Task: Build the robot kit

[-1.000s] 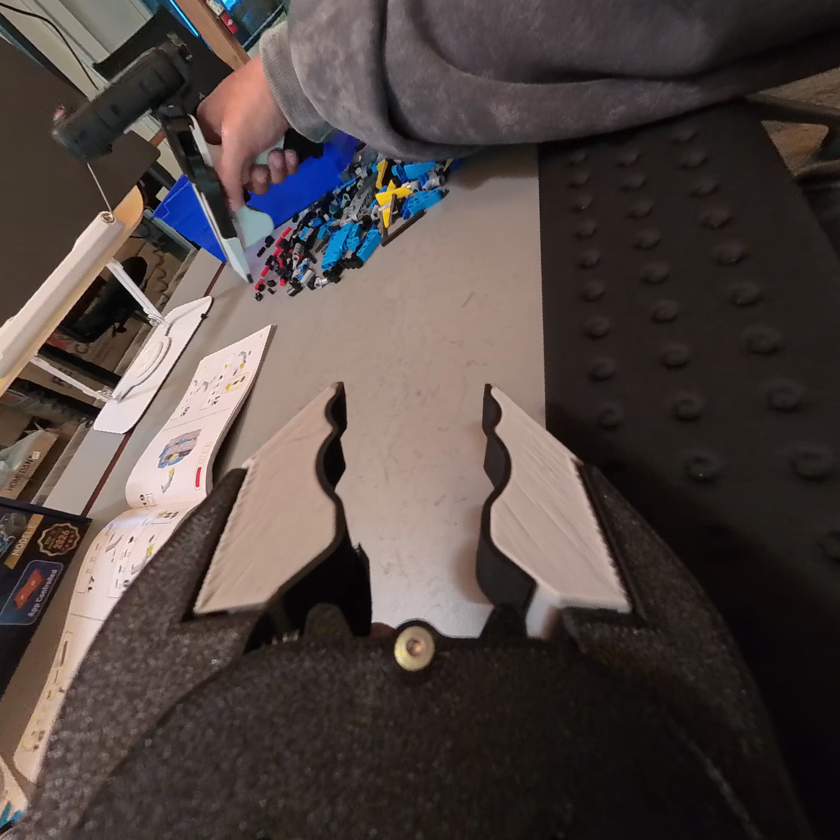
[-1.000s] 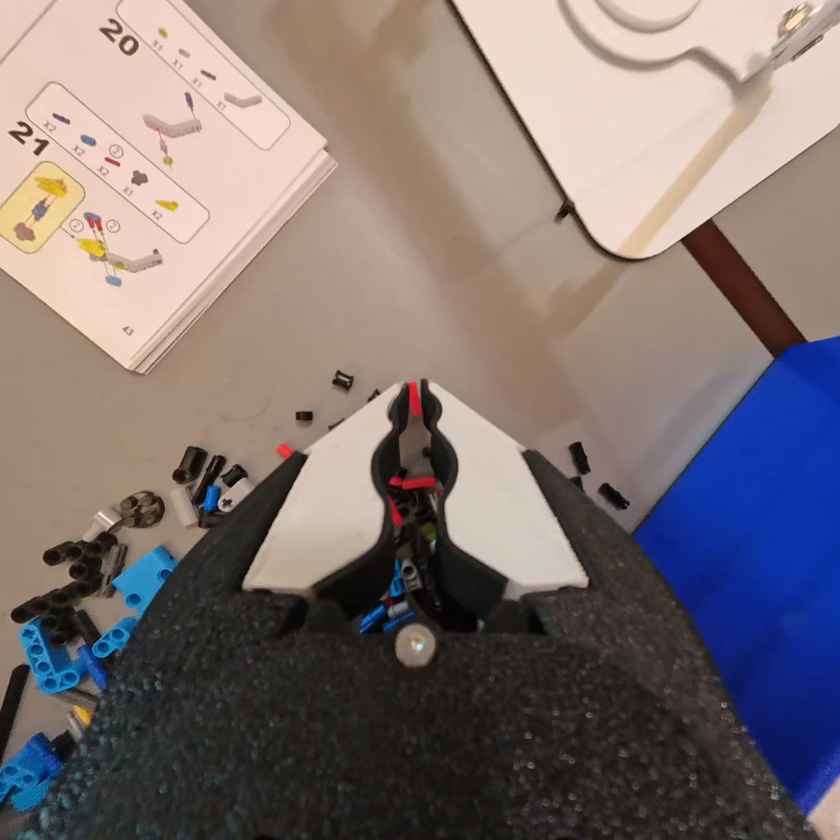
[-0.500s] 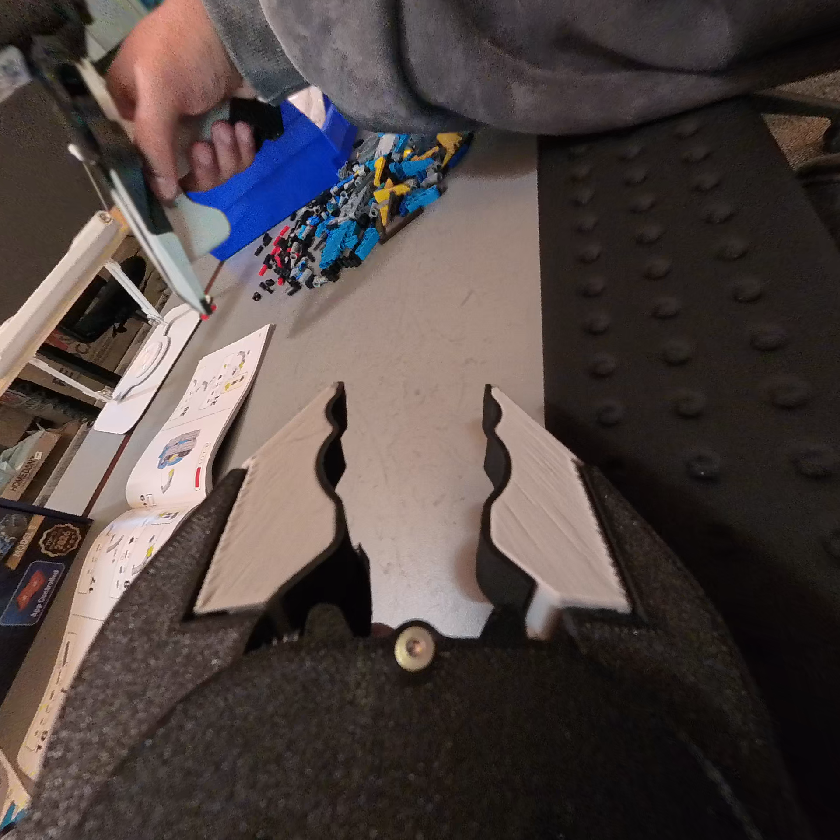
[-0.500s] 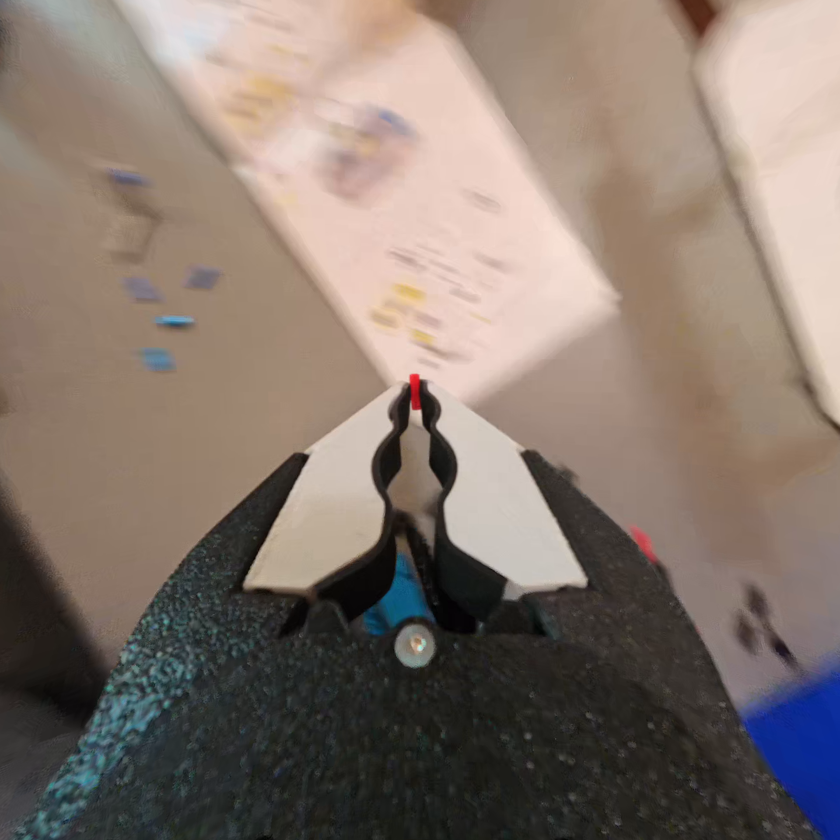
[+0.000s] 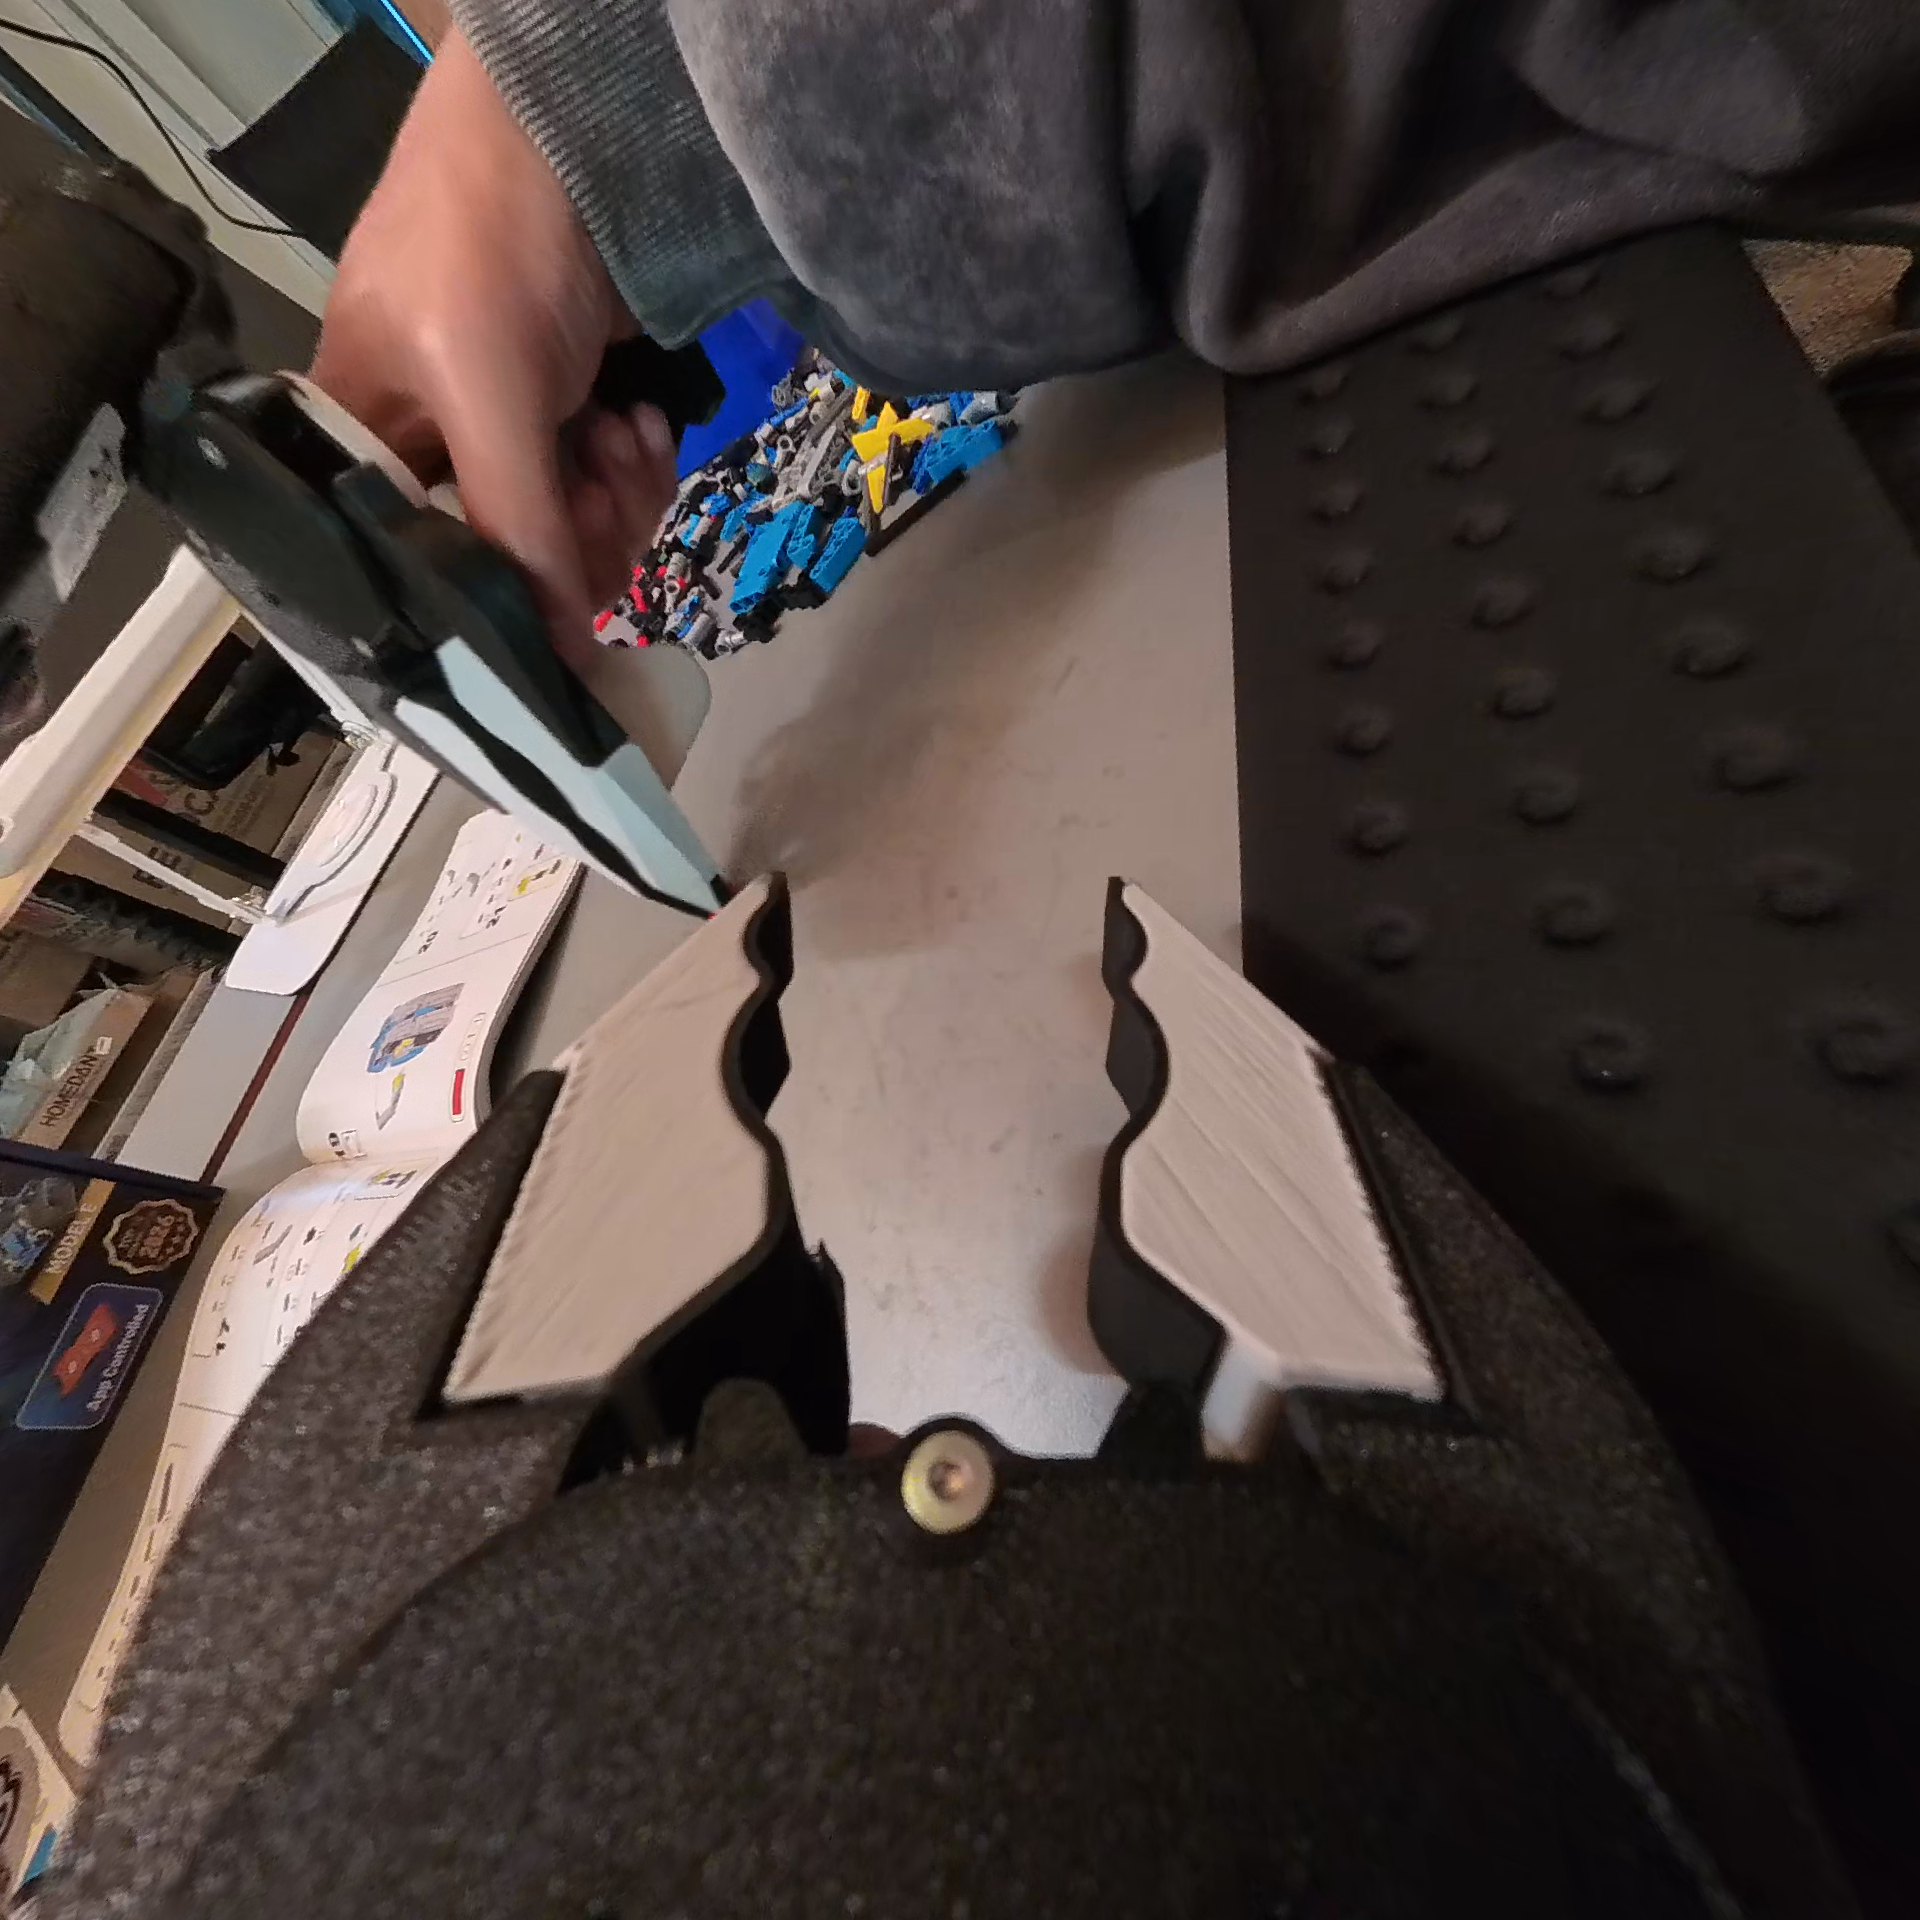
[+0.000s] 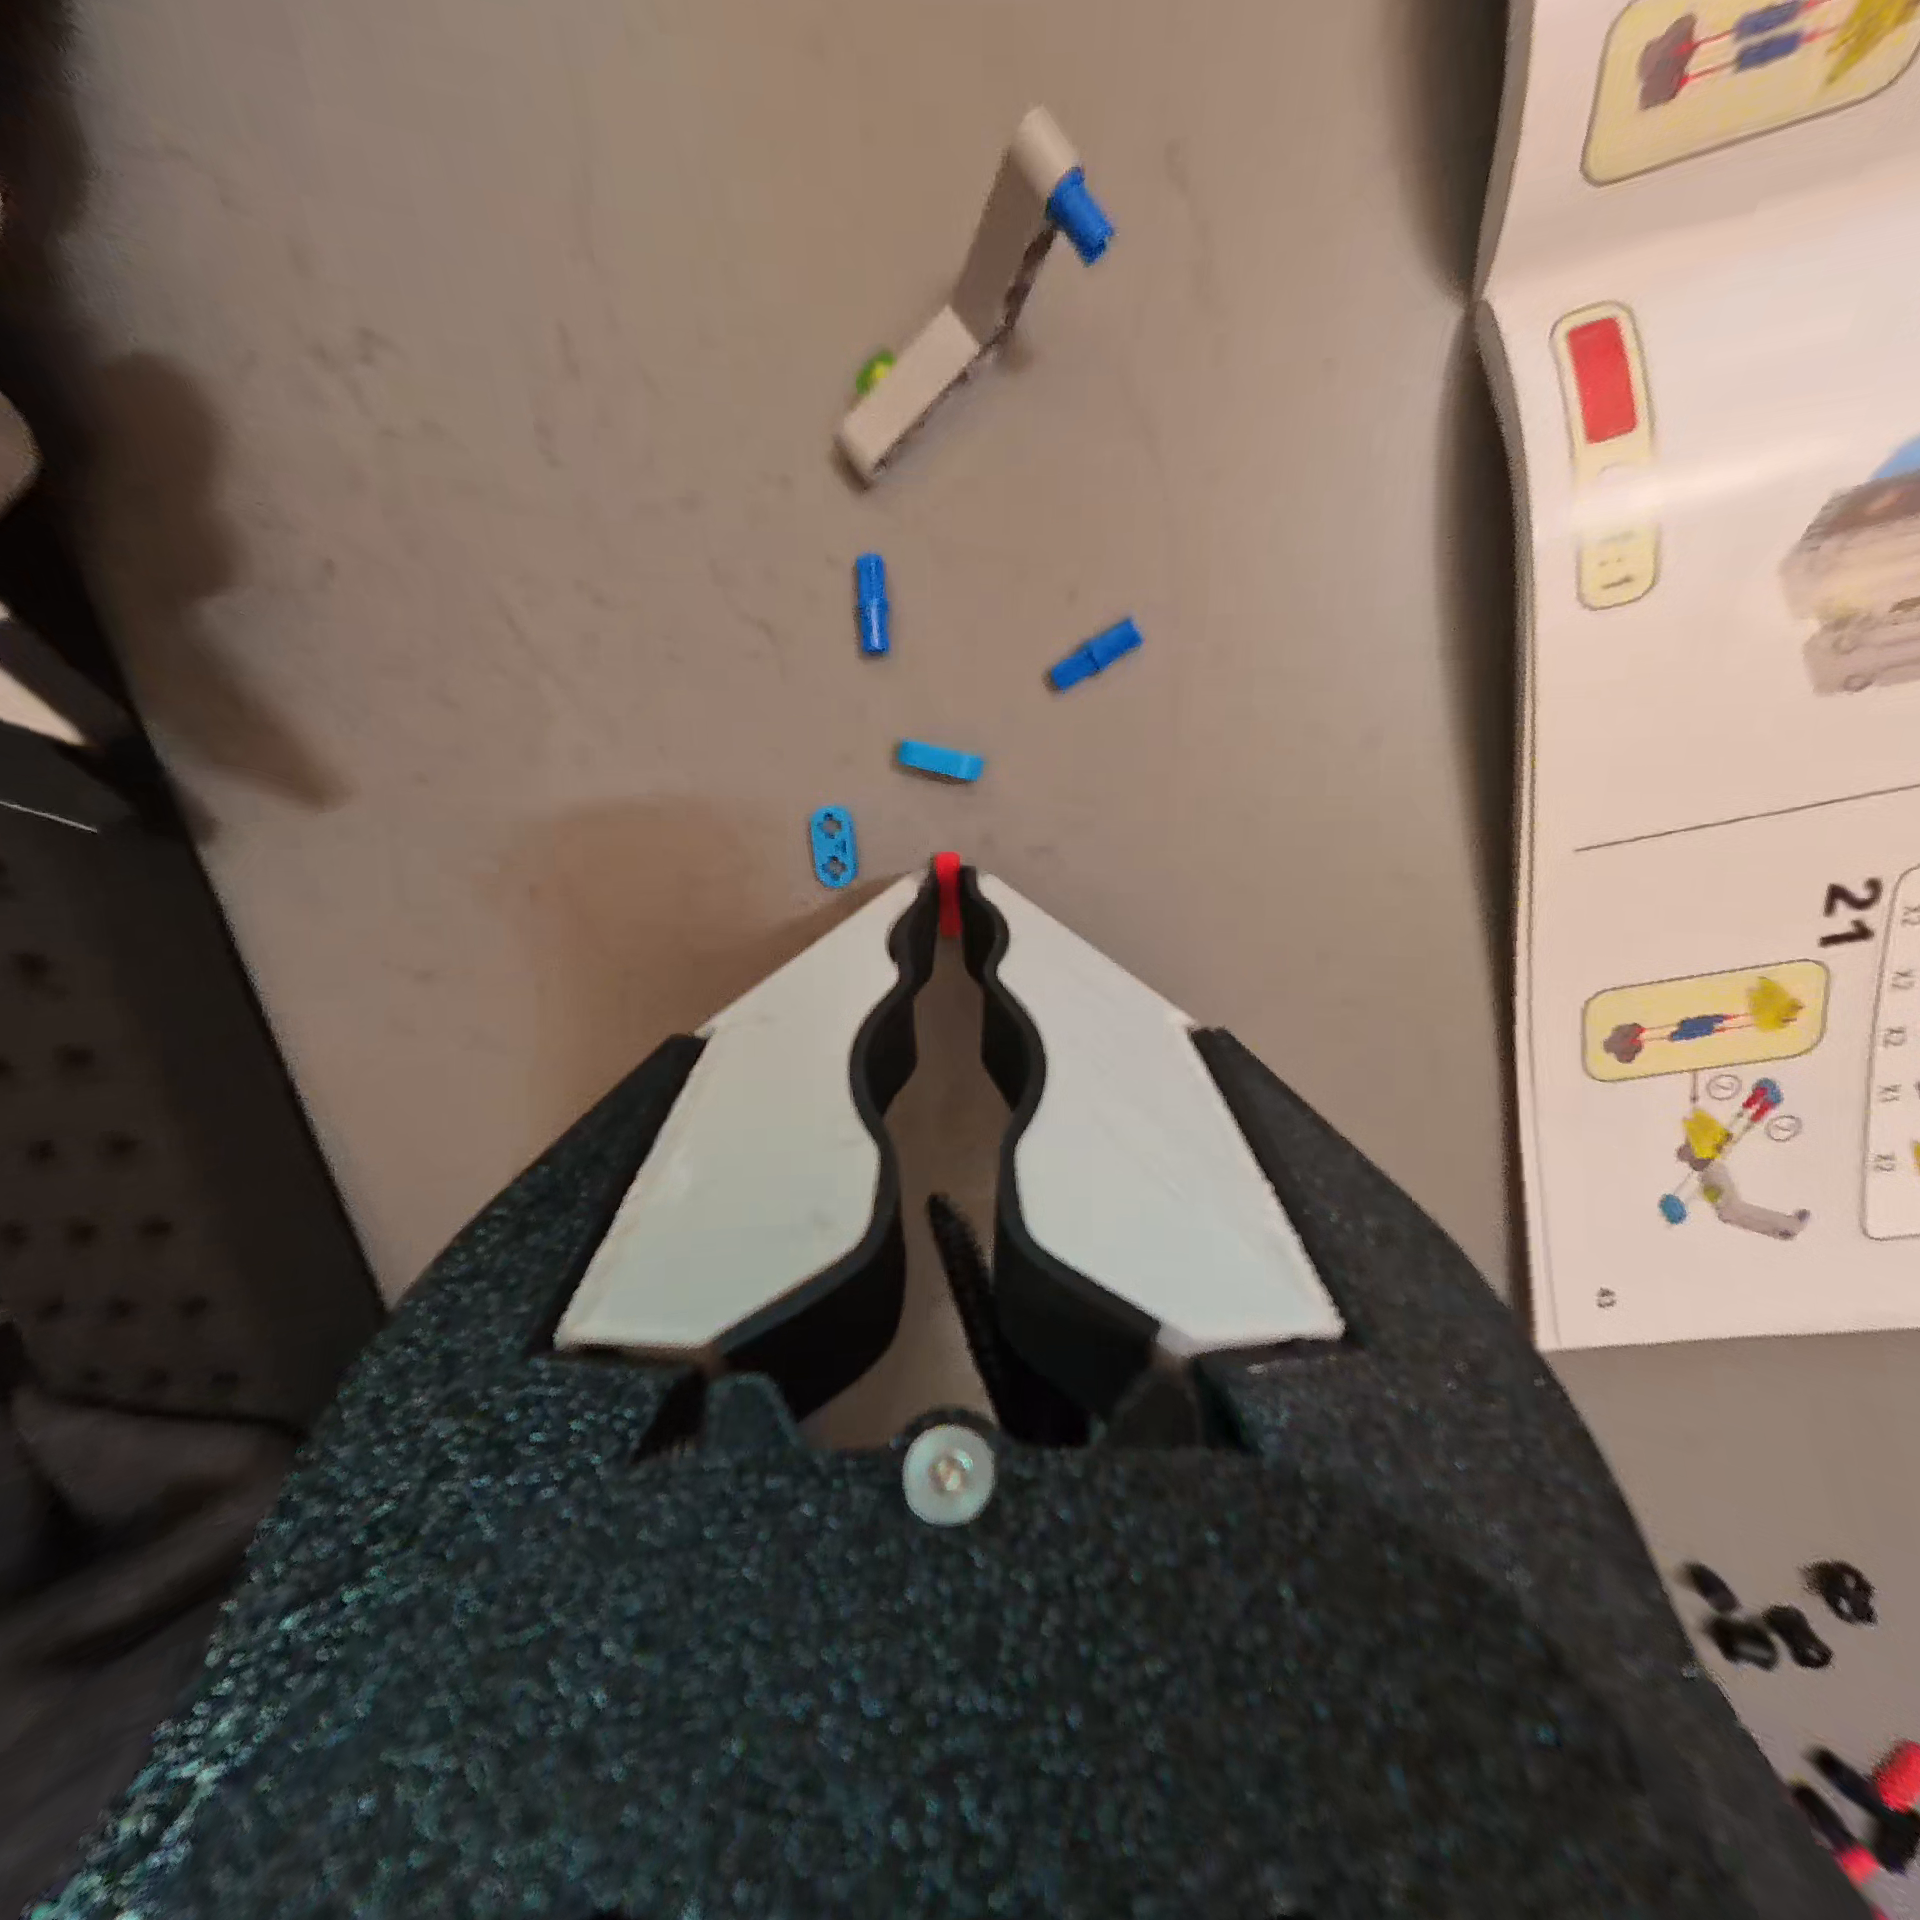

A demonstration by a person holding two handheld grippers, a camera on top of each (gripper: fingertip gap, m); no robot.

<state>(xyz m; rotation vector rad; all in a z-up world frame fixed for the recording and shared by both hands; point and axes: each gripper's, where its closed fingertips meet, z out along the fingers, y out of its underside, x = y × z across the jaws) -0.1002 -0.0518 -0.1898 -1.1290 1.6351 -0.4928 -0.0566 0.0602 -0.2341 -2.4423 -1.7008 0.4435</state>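
My right gripper [image 6: 945, 883] is shut on a small red pin [image 6: 945, 896] that sticks out at its tips, low over the grey table. Just ahead lie a blue two-hole link [image 6: 833, 847], a flat blue piece [image 6: 940, 760], two blue pins [image 6: 872, 604] [image 6: 1094, 654] and a grey angled beam [image 6: 961, 312] with a blue pin in it. My left gripper [image 5: 943, 904] is open and empty over bare table. The right gripper also shows in the left wrist view [image 5: 686, 883], held by a hand, its tip beside my left finger.
An open instruction booklet [image 6: 1704, 665] lies right of the small parts; it also shows in the left wrist view [image 5: 436, 1039]. A pile of blue, black and yellow parts [image 5: 800, 520] sits farther back by a blue bin. A black studded mat [image 5: 1558, 727] lies to the right.
The right gripper, still shut on the red pin, has moved from the parts pile across the booklet to the small blue parts, close to my left gripper. The left gripper has not moved.
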